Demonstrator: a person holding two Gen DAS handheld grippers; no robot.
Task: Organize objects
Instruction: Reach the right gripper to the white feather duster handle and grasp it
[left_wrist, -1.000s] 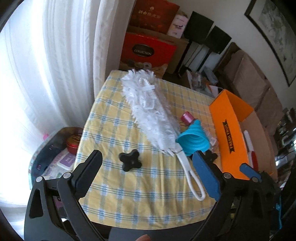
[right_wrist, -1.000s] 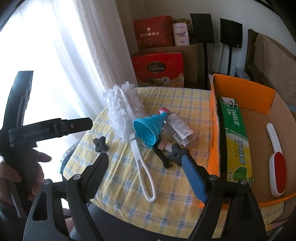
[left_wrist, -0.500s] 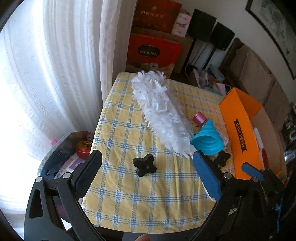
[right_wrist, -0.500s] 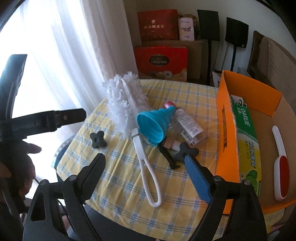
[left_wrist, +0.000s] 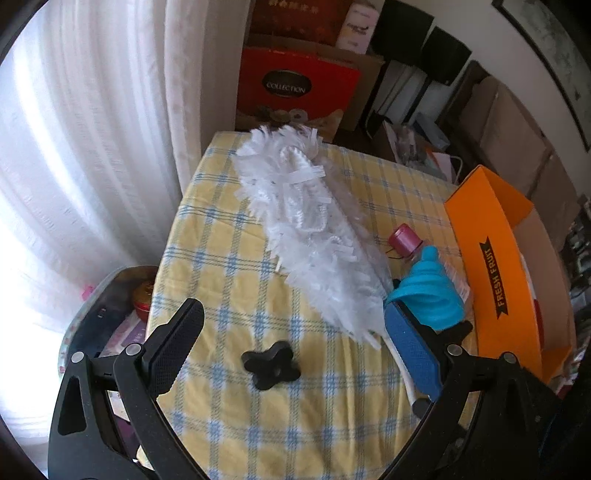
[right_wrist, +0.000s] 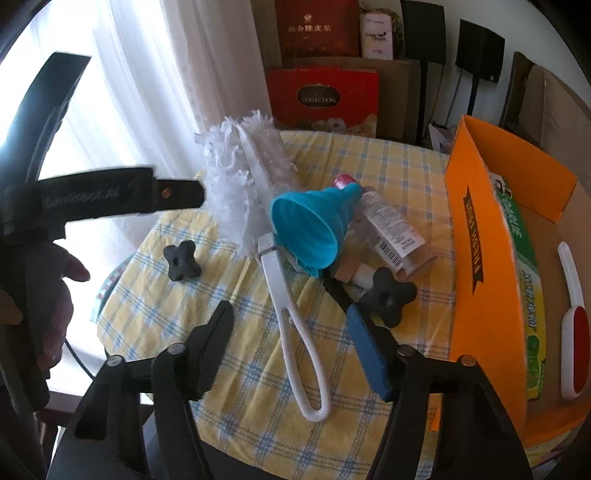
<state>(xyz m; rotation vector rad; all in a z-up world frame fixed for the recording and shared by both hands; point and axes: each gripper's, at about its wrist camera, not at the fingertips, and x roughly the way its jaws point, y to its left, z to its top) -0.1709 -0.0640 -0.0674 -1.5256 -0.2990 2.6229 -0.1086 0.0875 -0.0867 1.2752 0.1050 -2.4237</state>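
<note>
On the yellow checked table (left_wrist: 221, 258) lies a white fluffy duster (left_wrist: 314, 236), its white loop handle (right_wrist: 295, 332) toward me. My right gripper (right_wrist: 289, 312) hovers over that handle. Its jaws are closing on either side of the handle, and the pads are not touching it. A blue funnel (right_wrist: 310, 225) rests on a clear bottle (right_wrist: 391, 229) with a pink cap. My left gripper (left_wrist: 293, 310) is open above a black star knob (left_wrist: 271, 363). A second black knob (right_wrist: 388, 295) sits by the right gripper's blue finger.
An orange cardboard box (right_wrist: 476, 258) at the table's right holds a green toothpaste carton (right_wrist: 517, 258) and a red-and-white lint brush (right_wrist: 572, 314). Red gift boxes (left_wrist: 299, 85) stand behind the table. White curtains hang on the left, above a floor bag (left_wrist: 110, 314) of small items.
Both grippers have come lower and closer to the table. The right jaws have narrowed around the duster handle. The left gripper has shifted so the black knob lies between its fingers.
</note>
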